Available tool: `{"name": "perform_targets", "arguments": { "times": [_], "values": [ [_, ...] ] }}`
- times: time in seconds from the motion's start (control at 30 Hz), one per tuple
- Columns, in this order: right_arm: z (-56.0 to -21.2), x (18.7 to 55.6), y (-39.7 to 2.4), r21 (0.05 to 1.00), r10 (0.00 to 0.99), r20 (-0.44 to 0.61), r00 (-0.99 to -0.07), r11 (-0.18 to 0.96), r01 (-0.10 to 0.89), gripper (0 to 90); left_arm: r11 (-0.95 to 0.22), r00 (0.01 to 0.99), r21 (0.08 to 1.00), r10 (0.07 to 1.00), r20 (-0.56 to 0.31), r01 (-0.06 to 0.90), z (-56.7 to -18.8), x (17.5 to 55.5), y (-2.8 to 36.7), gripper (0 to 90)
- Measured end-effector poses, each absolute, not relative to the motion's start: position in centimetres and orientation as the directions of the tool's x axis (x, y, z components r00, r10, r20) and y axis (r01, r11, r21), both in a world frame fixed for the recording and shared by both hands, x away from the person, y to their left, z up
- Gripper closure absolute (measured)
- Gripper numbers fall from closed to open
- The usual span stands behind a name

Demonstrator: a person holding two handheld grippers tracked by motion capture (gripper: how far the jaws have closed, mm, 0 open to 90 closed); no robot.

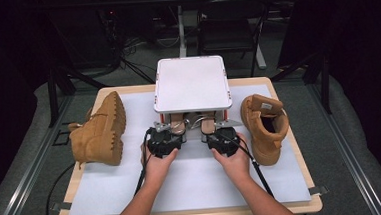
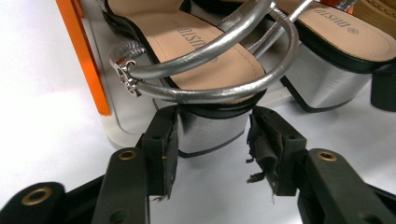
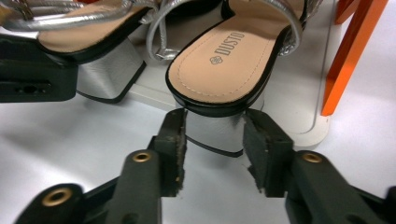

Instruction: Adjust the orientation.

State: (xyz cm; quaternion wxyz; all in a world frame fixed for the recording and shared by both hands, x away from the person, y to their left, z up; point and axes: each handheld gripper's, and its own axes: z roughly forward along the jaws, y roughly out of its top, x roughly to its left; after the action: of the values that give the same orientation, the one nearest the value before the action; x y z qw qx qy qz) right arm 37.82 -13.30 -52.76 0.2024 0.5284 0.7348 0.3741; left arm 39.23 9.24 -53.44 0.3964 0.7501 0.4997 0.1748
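Observation:
Two silver block-heel sandals with tan insoles stand side by side on the lower level of a white rack point(image 1: 190, 82). In the left gripper view my left gripper point(image 2: 212, 135) has its black pads against both sides of the left sandal's point(image 2: 187, 37) silver heel; its straps loop above. My right gripper point(image 3: 215, 135) likewise clamps the heel of the right sandal point(image 3: 224, 60). From above, the left gripper point(image 1: 172, 129) and right gripper point(image 1: 215, 130) both point under the rack, each held in a hand.
A tan boot point(image 1: 100, 130) lies on its side at the left of the white mat. A second tan boot point(image 1: 265, 125) stands upright at the right. Orange rack legs point(image 2: 84, 60) point(image 3: 345, 60) flank the sandals. The rack's top shelf hangs low over them.

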Motion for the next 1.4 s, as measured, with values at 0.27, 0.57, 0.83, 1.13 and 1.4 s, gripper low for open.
{"name": "perform_targets", "arguments": {
  "times": [0.27,0.57,0.83,1.13,1.4],
  "values": [
    [-52.6,38.0,-13.2,0.762,0.933,0.105,-0.345,0.147,0.631,64.0,-0.186,0.437,0.767,0.890,-0.135,0.615,-53.3,39.6,9.0,54.5],
    [-52.7,38.8,-13.0,0.766,0.936,0.107,-0.334,0.136,0.628,64.1,-0.191,0.433,0.761,0.892,-0.130,0.620,-53.3,40.4,8.9,54.9],
    [-52.8,39.3,-13.1,0.770,0.939,0.099,-0.329,0.137,0.624,64.0,-0.183,0.430,0.765,0.893,-0.134,0.618,-53.4,41.0,8.8,54.9],
    [-52.9,39.9,-12.9,0.774,0.940,0.102,-0.327,0.131,0.619,63.7,-0.171,0.427,0.774,0.894,-0.139,0.610,-53.6,41.4,8.9,55.0],
    [-52.8,39.7,-13.0,0.775,0.942,0.092,-0.322,0.135,0.618,59.5,-0.171,0.425,0.775,0.895,-0.137,0.609,-53.6,41.2,8.9,55.9]
  ]
}}
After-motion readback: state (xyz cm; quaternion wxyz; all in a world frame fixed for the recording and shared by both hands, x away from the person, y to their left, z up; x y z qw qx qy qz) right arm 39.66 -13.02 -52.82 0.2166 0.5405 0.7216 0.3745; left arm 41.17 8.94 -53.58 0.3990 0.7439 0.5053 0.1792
